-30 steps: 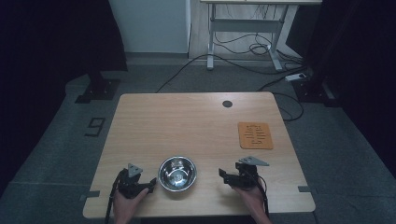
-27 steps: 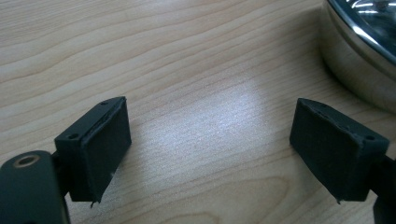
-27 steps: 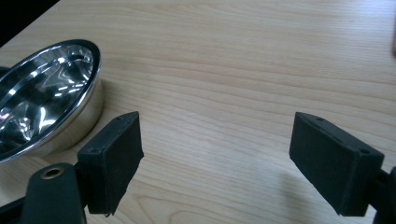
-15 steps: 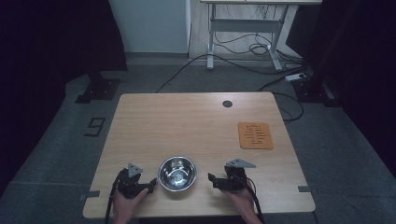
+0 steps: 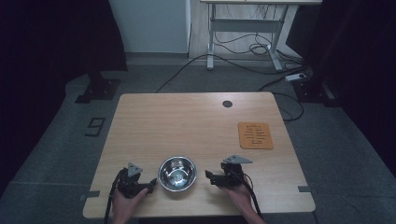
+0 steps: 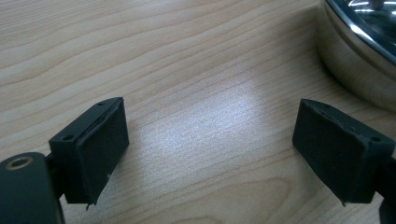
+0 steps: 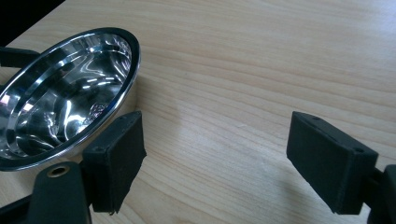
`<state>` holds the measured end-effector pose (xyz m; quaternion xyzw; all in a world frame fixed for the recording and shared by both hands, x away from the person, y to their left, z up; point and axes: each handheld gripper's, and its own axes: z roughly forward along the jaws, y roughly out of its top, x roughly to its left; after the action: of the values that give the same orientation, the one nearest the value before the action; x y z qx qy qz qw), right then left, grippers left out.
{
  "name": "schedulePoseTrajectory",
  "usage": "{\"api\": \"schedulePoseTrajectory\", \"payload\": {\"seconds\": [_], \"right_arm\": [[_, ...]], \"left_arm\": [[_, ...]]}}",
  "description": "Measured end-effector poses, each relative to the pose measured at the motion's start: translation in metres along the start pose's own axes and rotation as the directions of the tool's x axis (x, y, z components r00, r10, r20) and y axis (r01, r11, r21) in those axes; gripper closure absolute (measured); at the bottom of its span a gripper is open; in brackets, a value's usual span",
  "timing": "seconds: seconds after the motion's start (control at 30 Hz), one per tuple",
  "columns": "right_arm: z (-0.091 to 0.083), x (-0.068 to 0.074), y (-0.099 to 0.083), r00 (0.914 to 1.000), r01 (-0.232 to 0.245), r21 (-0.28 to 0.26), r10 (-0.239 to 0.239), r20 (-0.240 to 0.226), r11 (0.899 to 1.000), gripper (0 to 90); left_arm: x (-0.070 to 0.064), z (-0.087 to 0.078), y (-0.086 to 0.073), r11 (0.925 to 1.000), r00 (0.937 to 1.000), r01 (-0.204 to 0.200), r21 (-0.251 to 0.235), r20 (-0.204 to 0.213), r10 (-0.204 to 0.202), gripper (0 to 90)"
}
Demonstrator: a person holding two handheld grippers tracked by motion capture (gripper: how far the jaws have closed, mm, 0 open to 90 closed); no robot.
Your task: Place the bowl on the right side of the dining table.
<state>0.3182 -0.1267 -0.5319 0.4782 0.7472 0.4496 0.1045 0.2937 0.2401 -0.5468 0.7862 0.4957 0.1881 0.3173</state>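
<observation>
Steel bowl (image 5: 177, 172) sits between left tool (image 5: 148, 183) and right tool (image 5: 209, 177), both wide open and empty; a one-sided nudge risks skidding it across the table (image 5: 196, 126).

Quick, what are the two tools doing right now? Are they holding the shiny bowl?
Left tool: open, holding nothing, beside the bowl.
Right tool: open, holding nothing, on the bowl's other side.

The bowl (image 5: 177, 173) is polished metal, mirror-glossy inside, with a duller brushed outer wall. The table (image 5: 187, 126) is pale wood-grain laminate, smooth with a soft sheen. At its 3 o'clock edge lies a matt orange mat (image 5: 255, 135); the jaw pads look like matt black rubber.
</observation>
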Motion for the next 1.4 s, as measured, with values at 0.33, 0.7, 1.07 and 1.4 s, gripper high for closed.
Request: {"api": "schedulePoseTrajectory", "payload": {"seconds": [0.33, 0.7, 1.07, 1.4], "right_arm": [[0.004, -0.003, 0.007, 0.9992, -0.039, -0.026, 0.04, 0.005, 0.999, 19.4], [0.021, 0.021, 0.024, 0.999, -0.001, -0.017, 0.0, -0.045, 1.0, 19.7], [0.047, 0.037, 0.026, 0.9969, 0.011, 0.036, -0.008, -0.078, 0.999, 22.3], [0.064, 0.044, 0.025, 0.9937, 0.053, 0.055, -0.047, -0.102, 0.997, 34.6]], "left_arm": [[-0.001, -0.003, -0.003, 0.9999, 0.9999, -0.012, 0.0, -0.005, 0.012, 12.8], [-0.001, -0.002, -0.003, 0.9999, 0.9999, -0.014, 0.002, -0.003, 0.014, 11.9], [-0.001, -0.002, -0.002, 0.9999, 0.9999, -0.016, 0.0, -0.001, 0.016, 11.6], [-0.001, -0.002, -0.002, 0.9999, 0.9999, -0.015, 0.0, -0.001, 0.015, 11.5]]}}
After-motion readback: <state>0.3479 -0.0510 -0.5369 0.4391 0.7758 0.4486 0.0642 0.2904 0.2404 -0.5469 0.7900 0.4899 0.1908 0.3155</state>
